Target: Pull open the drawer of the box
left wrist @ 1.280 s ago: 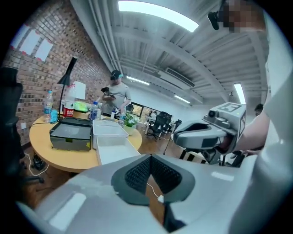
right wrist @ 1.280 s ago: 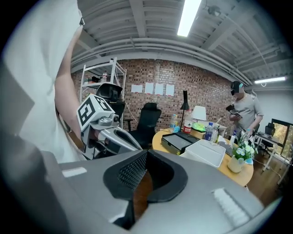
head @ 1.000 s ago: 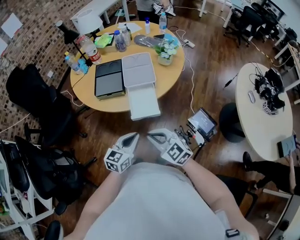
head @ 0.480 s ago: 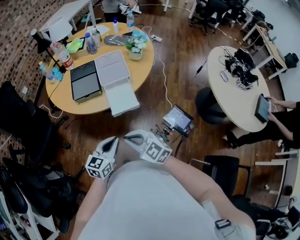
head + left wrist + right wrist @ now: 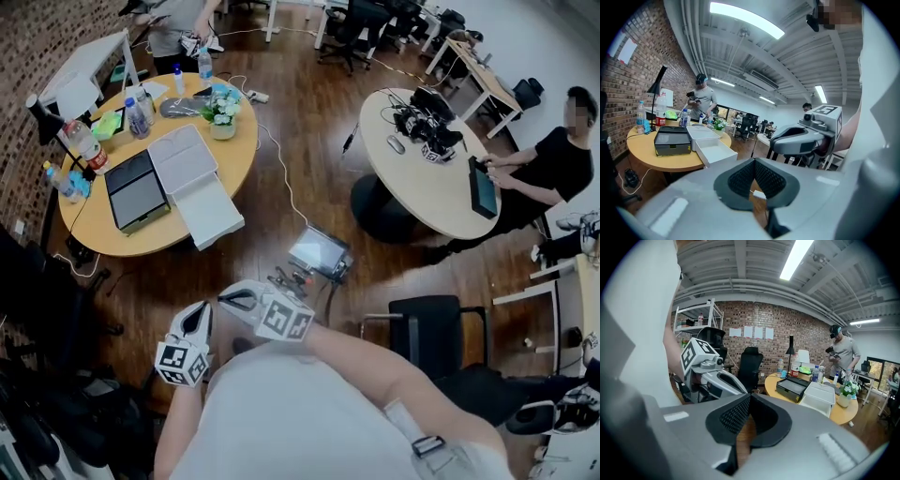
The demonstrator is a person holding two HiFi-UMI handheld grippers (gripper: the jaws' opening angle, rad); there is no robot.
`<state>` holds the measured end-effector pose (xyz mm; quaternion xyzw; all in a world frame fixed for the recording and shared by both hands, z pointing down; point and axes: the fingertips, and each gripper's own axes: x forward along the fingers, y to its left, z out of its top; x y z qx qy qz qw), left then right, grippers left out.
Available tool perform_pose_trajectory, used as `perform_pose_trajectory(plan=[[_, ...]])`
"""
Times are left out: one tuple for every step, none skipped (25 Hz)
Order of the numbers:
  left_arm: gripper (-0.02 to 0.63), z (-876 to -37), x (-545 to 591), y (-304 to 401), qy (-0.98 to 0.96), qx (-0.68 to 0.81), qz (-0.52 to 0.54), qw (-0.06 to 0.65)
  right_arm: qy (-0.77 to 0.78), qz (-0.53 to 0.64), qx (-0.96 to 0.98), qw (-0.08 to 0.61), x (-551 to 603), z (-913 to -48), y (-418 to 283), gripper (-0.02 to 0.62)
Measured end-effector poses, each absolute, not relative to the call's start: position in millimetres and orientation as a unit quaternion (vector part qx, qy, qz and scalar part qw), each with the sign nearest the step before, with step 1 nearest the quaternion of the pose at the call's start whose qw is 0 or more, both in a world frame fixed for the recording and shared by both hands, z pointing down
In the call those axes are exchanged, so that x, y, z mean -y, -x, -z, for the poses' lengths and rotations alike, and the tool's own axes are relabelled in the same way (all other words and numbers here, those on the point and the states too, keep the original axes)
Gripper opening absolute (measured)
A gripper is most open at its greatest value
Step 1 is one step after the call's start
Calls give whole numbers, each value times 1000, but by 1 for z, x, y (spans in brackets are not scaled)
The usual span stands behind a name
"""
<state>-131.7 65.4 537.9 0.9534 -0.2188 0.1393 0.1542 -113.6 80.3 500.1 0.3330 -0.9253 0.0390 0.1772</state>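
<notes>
The table [image 5: 98, 230] has been carried from the upper middle of the head view out to its upper left, and a second round table [image 5: 441, 202] with a seated person [image 5: 553, 164] has been brought into sight on the right. The box [image 5: 180, 157] is seen lying flat on the first table, white, lid closed. Its drawer [image 5: 211, 211] is already pulled out toward the table's near edge and overhangs it. In the left gripper view the drawer's inside is shown as plain white walls and floor. A black box [image 5: 136, 190] is set just beside the white one, on its left, touching or nearly so. Its top is a grey panel, and what is inside cannot be told. Bottles [image 5: 139, 111] are stood along the far rim, one with a red label [image 5: 84, 145] at the left, and a small pot of flowers [image 5: 223, 112] is placed beyond the box.

The left hand-held gripper [image 5: 200, 314] is held close to the body, well apart from the table, its jaws pressed together on nothing. The right hand-held gripper [image 5: 232, 299] is held just beside it, jaws likewise closed and empty. The box is touched by neither.
</notes>
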Motion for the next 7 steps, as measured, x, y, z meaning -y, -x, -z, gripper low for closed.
perform_pose_trajectory(plan=[[6, -537, -70, 134, -954, 219, -139, 153, -333, -37, 925, 178, -85, -499, 116, 2], [5, -536, -74, 134, -954, 217, -138, 152, -335, -36, 924, 181, -90, -498, 116, 2], [5, -534, -78, 132, -956, 212, -136, 151, -340, -36, 921, 186, -95, -497, 114, 2], [5, -533, -83, 126, -959, 203, -133, 149, -348, -35, 917, 192, -101, -495, 109, 2], [5, -530, -88, 118, -962, 190, -129, 146, -358, -33, 912, 197, -107, -494, 102, 2], [5, -528, -92, 108, -966, 176, -124, 143, -369, -30, 906, 203, -113, -492, 93, 2], [5, -525, -97, 97, -970, 162, -120, 139, -381, -27, 900, 209, -118, -490, 84, 2]])
